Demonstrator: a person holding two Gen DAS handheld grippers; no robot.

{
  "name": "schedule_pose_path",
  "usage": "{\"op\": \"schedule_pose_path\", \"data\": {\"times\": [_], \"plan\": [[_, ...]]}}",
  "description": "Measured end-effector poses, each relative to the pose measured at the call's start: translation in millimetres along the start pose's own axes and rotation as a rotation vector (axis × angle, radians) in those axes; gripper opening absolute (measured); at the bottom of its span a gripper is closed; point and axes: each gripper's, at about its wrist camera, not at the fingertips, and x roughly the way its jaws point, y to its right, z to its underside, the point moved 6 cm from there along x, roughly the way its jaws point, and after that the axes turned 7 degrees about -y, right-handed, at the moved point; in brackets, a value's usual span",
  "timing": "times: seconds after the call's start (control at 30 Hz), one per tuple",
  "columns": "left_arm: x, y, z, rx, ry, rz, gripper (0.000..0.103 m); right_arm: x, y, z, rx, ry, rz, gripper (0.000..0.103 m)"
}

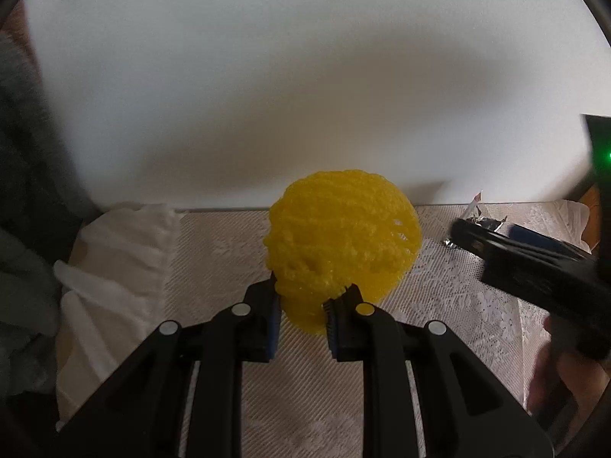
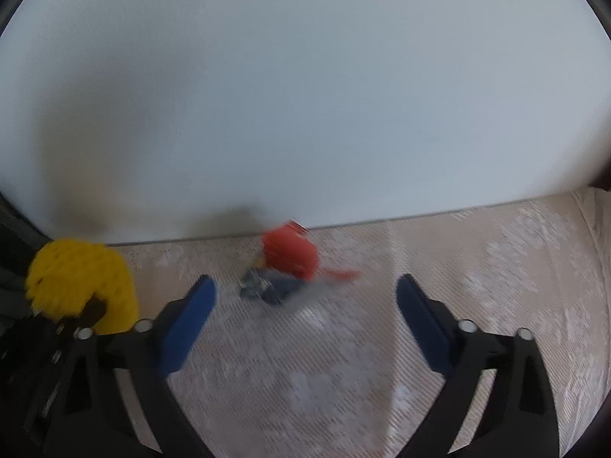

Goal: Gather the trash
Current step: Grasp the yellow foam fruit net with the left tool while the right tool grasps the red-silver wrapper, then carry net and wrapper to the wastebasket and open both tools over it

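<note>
A yellow foam net (image 1: 340, 236) bulges up in front of the white wall, and my left gripper (image 1: 311, 297) is shut on its lower end. The same yellow net (image 2: 80, 282) shows at the left edge of the right wrist view. My right gripper (image 2: 305, 294) is open, its blue pads wide apart above the lace tablecloth (image 2: 305, 381). Just beyond its fingertips lies a red and silver wrapper (image 2: 286, 263), blurred, close to the wall. Nothing sits between the right pads. In the left wrist view my right gripper (image 1: 481, 236) reaches in from the right toward a silver wrapper scrap (image 1: 477, 221).
A white wall (image 1: 305, 95) rises straight behind the table. A crumpled white plastic bag (image 1: 114, 267) lies at the table's left end, with grey cloth (image 1: 23, 286) beyond it. A hand (image 1: 565, 374) holds the right gripper at the lower right.
</note>
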Motion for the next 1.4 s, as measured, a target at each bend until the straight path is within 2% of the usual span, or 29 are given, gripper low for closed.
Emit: {"op": "schedule_pose_path", "data": {"times": [0.13, 0.17, 0.2, 0.33, 0.47, 0.63, 0.7, 0.83, 0.9, 0.97, 1.03, 1.07, 1.13, 1.23, 1.4], "plan": [[-6, -5, 5, 0.0, 0.003, 0.002, 0.019, 7, -3, -1, -0.003, -0.004, 0.032, 0.062], [-6, -7, 1, 0.006, 0.004, -0.001, 0.019, 6, -2, -2, -0.004, 0.003, 0.039, 0.059], [-3, -2, -9, 0.012, 0.006, -0.003, 0.019, 5, -2, -2, -0.004, 0.007, 0.047, 0.051], [-6, -8, -15, 0.032, 0.009, 0.006, 0.019, -14, 5, 2, 0.001, 0.035, 0.045, 0.051], [-17, -3, -7, 0.06, 0.016, 0.029, 0.019, -53, 20, 21, 0.027, 0.076, 0.021, 0.05], [-55, 27, 21, 0.153, 0.034, 0.072, 0.019, -124, 41, 78, 0.065, 0.134, 0.007, 0.051], [-77, 46, 42, 0.207, 0.03, 0.11, 0.019, -155, 55, 111, 0.092, 0.152, 0.009, 0.051], [-118, 91, 95, 0.354, 0.021, 0.195, 0.019, -215, 83, 199, 0.175, 0.178, 0.031, 0.051], [-141, 114, 123, 0.436, 0.018, 0.241, 0.019, -242, 97, 255, 0.229, 0.185, 0.069, 0.051], [-167, 143, 165, 0.54, 0.001, 0.31, 0.019, -273, 113, 318, 0.301, 0.182, 0.12, 0.051], [-188, 168, 202, 0.623, -0.025, 0.375, 0.019, -289, 125, 366, 0.363, 0.171, 0.16, 0.051], [-202, 184, 224, 0.671, -0.04, 0.416, 0.019, -304, 136, 403, 0.422, 0.166, 0.193, 0.051], [-219, 205, 258, 0.746, -0.068, 0.47, 0.019, -326, 152, 457, 0.513, 0.162, 0.234, 0.051], [-236, 238, 313, 0.869, -0.092, 0.53, 0.019, -353, 175, 524, 0.651, 0.161, 0.297, 0.051], [-279, 292, 390, 1.064, -0.093, 0.609, 0.019, -389, 202, 609, 0.807, 0.193, 0.379, 0.051]]}}
